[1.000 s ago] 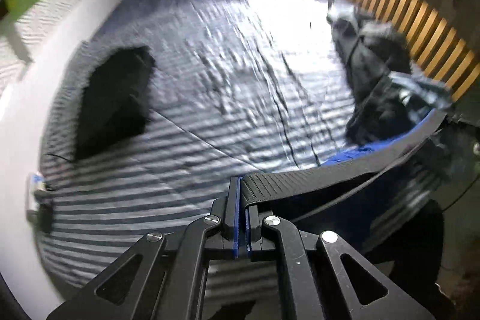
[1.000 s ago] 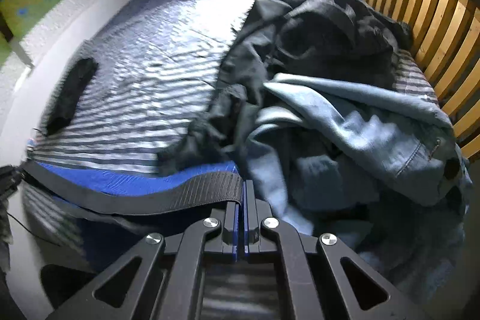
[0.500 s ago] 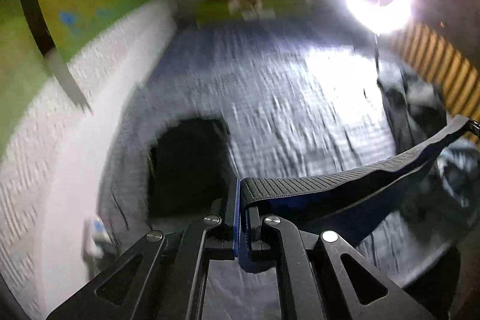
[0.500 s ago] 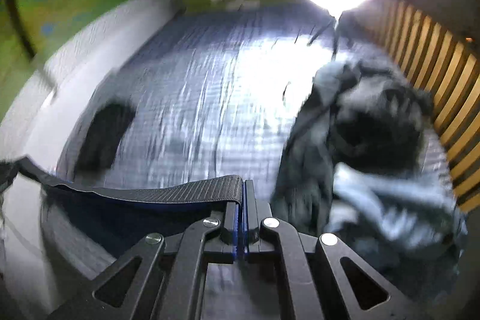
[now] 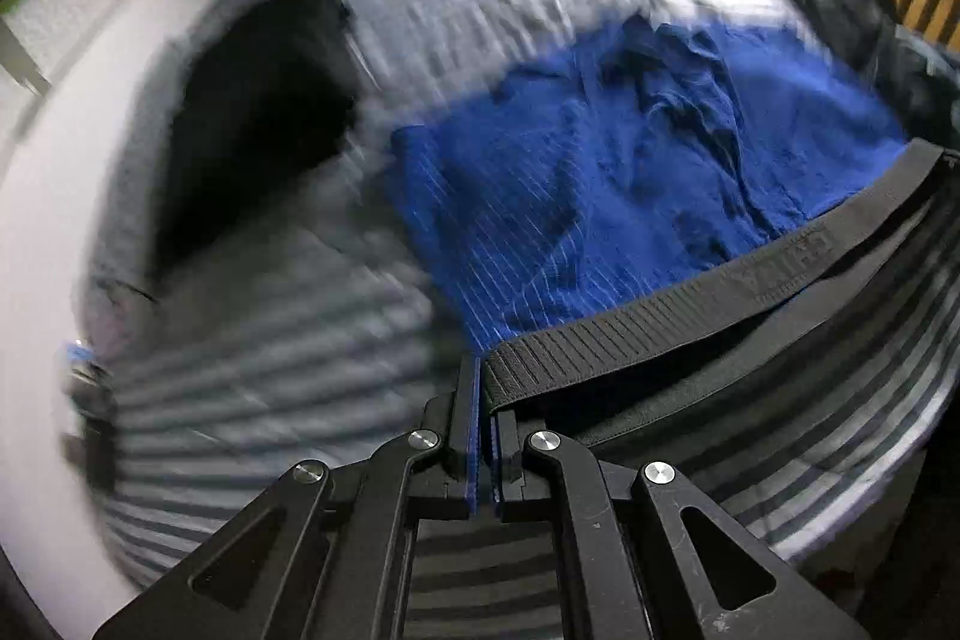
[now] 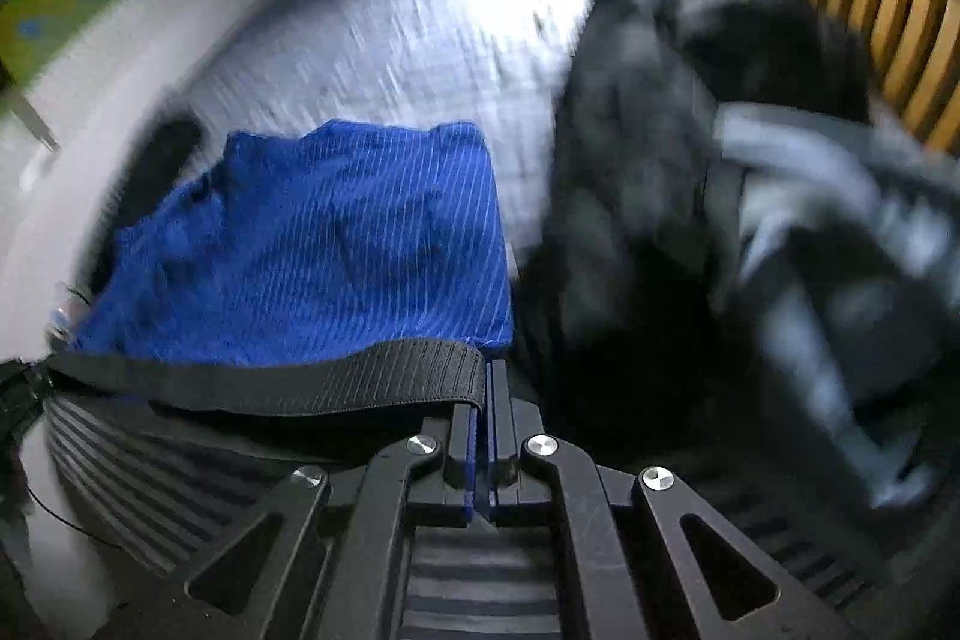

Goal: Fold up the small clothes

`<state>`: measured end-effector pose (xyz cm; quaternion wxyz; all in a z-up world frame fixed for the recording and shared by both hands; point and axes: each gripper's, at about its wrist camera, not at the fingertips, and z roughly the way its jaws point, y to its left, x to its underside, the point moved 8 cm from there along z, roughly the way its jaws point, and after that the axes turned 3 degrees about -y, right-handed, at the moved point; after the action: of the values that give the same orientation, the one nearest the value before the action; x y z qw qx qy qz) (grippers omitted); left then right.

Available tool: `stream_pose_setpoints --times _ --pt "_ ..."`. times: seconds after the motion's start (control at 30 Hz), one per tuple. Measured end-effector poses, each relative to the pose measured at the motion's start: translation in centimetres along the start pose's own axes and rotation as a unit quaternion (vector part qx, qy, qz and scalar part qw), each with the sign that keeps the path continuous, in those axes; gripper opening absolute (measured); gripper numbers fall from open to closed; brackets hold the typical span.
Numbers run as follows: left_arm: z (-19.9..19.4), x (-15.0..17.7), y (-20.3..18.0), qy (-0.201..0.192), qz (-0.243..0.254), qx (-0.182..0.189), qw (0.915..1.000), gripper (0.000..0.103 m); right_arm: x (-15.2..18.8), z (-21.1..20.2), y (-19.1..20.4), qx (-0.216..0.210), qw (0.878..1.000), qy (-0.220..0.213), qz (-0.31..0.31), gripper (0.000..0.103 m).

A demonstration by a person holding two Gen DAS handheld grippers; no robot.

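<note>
Right wrist alone shows blurred, perhaps denim, clothes pile (image 6: 780,220).

left hand-held gripper (image 5: 483,388) pinching waistband (image 5: 660,328) — blue shorts (image 5: 600,172)

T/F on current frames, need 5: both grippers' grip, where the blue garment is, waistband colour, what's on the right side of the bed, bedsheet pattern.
1. Both grippers are shut on the waistband. True: the left gripper and the right gripper each pinch an end of the black waistband.
2. The blue garment hangs clear of the bed. False: the blue shorts lie spread on the striped sheet.
3. The waistband is white. False: it is black and ribbed.
4. A pile of dark and denim clothes lies right of the shorts. True.
5. The sheet is plain. False: it is grey striped.
</note>
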<state>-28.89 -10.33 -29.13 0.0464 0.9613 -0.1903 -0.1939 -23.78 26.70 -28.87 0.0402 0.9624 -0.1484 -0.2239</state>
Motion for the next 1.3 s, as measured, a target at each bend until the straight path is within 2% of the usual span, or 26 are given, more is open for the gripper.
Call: stream_pose_setpoints --times 0.07,0.2,0.3,0.4,0.5,0.6,0.67,0.83,0.97,1.0,1.07,1.13,1.17,1.2,1.3 --pt "1.3 0.8 -0.5 0.001 -0.008 0.003 1.0000 0.002 1.0 0.9 -0.2 0.013 1.000 0.011 -0.016 0.002" --pt "1.1 0.8 -0.7 -0.009 -0.009 0.007 0.9999 0.002 1.2 0.2 0.0 0.021 0.998 0.011 -0.057 0.002" --pt "0.3 1.1 -1.0 -0.015 0.003 0.007 0.9999 0.002 1.3 -0.8 -0.5 0.037 0.996 0.002 -0.086 0.009" --pt "0.2 2.2 -2.0 -0.019 0.010 0.001 0.9998 0.002 1.8 -0.8 -0.7 0.037 0.995 0.010 -0.096 0.014" --pt "0.8 3.0 -1.9 -0.017 0.023 -0.003 0.9996 0.002 2.6 -0.6 -0.2 0.040 0.991 0.017 -0.130 0.024" --pt "1.3 3.6 -2.2 -0.007 0.033 0.004 0.9994 0.005 3.4 -1.4 0.2 0.023 0.985 0.026 -0.169 0.028" --pt "1.0 4.1 -2.4 -0.007 0.038 0.010 0.9992 0.005 3.7 -2.0 0.5 0.011 0.981 0.032 -0.192 0.037" --pt "-1.0 4.9 -2.2 -0.018 0.033 0.026 0.9990 0.025 2.3 -4.9 0.3 -0.026 0.978 0.015 -0.209 0.041" --pt "-3.2 5.9 -2.1 -0.031 0.039 0.033 0.9982 0.034 -0.2 -6.7 1.0 -0.104 0.976 0.010 -0.192 0.042" --pt "-3.4 6.0 -2.0 -0.030 0.039 0.030 0.9984 0.035 -0.8 -6.8 1.2 -0.112 0.974 0.007 -0.195 0.042" --pt "-4.1 6.4 -2.0 -0.029 0.027 0.038 0.9985 0.035 -1.0 -6.7 1.0 -0.071 0.972 0.007 -0.223 0.042" --pt "-4.9 6.3 -2.9 -0.037 0.023 0.051 0.9978 0.035 -0.5 -6.3 0.7 -0.049 0.966 0.017 -0.252 0.042" --pt "-5.6 6.0 -4.0 -0.042 0.022 0.060 0.9970 0.035 -0.4 -6.2 0.3 -0.040 0.967 0.019 -0.250 0.042" --pt "-6.1 5.4 -5.6 -0.051 0.031 0.075 0.9954 0.035 -0.7 -6.4 0.0 -0.045 0.970 0.018 -0.238 0.042" --pt "-7.5 2.5 -11.5 -0.090 0.064 0.114 0.9873 0.035 -3.4 -7.2 0.2 -0.100 0.978 -0.002 -0.183 0.042"
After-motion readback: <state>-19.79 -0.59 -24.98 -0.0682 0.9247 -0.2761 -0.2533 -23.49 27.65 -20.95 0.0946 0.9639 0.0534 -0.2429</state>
